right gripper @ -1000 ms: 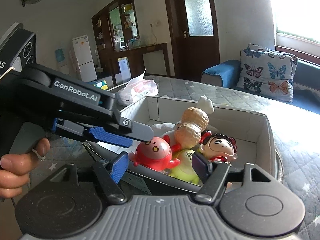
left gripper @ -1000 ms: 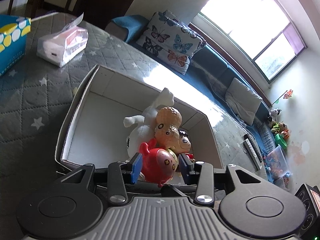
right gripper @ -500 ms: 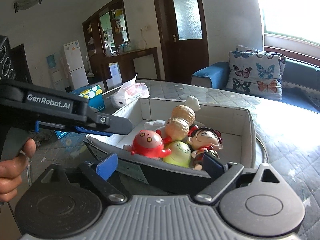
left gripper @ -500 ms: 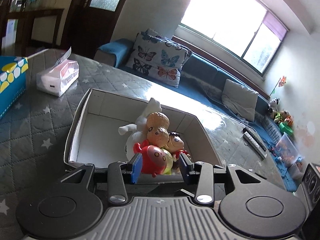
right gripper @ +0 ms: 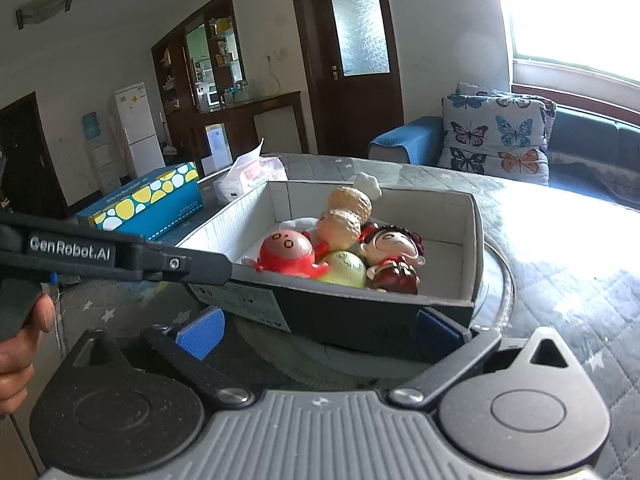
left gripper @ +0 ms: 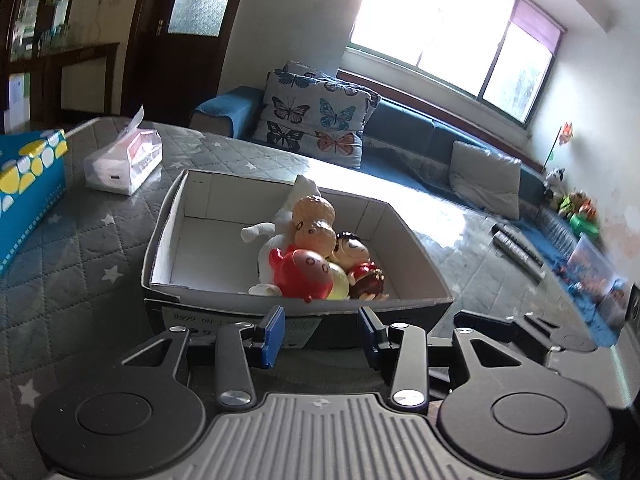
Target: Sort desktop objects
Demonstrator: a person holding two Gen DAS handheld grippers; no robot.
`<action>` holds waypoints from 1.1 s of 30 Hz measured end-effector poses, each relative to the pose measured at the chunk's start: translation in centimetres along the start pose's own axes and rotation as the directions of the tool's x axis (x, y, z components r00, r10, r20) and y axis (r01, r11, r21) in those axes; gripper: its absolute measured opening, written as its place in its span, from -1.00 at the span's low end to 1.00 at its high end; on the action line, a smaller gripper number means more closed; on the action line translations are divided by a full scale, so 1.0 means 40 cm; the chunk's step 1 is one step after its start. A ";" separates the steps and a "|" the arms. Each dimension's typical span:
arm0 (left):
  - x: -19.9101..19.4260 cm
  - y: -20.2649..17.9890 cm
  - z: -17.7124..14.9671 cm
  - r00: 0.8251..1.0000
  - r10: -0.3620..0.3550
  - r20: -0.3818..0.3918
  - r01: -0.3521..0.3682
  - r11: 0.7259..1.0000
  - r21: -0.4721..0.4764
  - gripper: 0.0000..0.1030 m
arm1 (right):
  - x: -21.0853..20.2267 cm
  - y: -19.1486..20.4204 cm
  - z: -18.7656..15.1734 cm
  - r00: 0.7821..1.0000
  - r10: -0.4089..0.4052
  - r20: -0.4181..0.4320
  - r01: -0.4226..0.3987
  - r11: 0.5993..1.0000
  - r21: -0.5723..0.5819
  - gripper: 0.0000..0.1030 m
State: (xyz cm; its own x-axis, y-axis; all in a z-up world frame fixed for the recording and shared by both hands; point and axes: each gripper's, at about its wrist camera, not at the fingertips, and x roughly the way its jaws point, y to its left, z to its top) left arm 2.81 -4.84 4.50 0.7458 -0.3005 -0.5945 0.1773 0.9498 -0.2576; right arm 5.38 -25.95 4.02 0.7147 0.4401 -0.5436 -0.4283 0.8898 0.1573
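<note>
A cardboard box (left gripper: 168, 220), white inside and dark outside, sits on the quilted table. In its right half lie a red round toy (left gripper: 304, 276), a peanut figure (left gripper: 314, 224), a black-haired doll (left gripper: 352, 250), a yellow-green toy (left gripper: 339, 285) and a white plush (left gripper: 272, 240). My left gripper (left gripper: 322, 332) is open and empty, just short of the box's near wall. My right gripper (right gripper: 320, 332) is also in front of the box (right gripper: 476, 240), its jaws opening wide with nothing between them. The left gripper's finger (right gripper: 192, 266) reaches to the box's near corner beside the red toy (right gripper: 286, 250).
A white tissue pack (left gripper: 124, 162) and a blue dotted tissue box (left gripper: 24, 184) lie on the table left of the box. Remote controls (left gripper: 516, 248) lie at the far right. A hand (right gripper: 16, 344) holds the left gripper. A sofa with a butterfly cushion (left gripper: 316, 120) stands behind.
Both grippers have drawn back from the box, so the toys look smaller and farther. The right jaws have spread much wider. The left view has rolled level.
</note>
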 end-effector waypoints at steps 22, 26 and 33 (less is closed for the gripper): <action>0.000 -0.057 -0.084 0.977 0.208 0.039 -0.212 0.963 0.167 -0.17 | -0.044 -0.011 -0.068 0.996 -0.086 -0.035 0.087 0.996 0.035 1.00; 0.002 -0.058 -0.097 0.974 0.221 0.041 -0.225 0.958 0.181 -0.17 | -0.042 -0.008 -0.076 0.995 -0.087 -0.045 0.089 0.995 0.035 1.00; 0.009 -0.054 -0.101 0.970 0.242 0.036 -0.244 0.953 0.181 -0.17 | -0.040 0.001 -0.077 0.995 -0.088 -0.050 0.090 0.996 0.030 1.00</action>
State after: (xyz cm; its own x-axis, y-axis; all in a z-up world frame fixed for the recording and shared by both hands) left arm 0.08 -7.36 1.77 0.7893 -0.0588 -0.6111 0.1029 0.9940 0.0372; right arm 2.50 -26.99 2.37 0.7209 0.3535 -0.5961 -0.3457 0.9289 0.1328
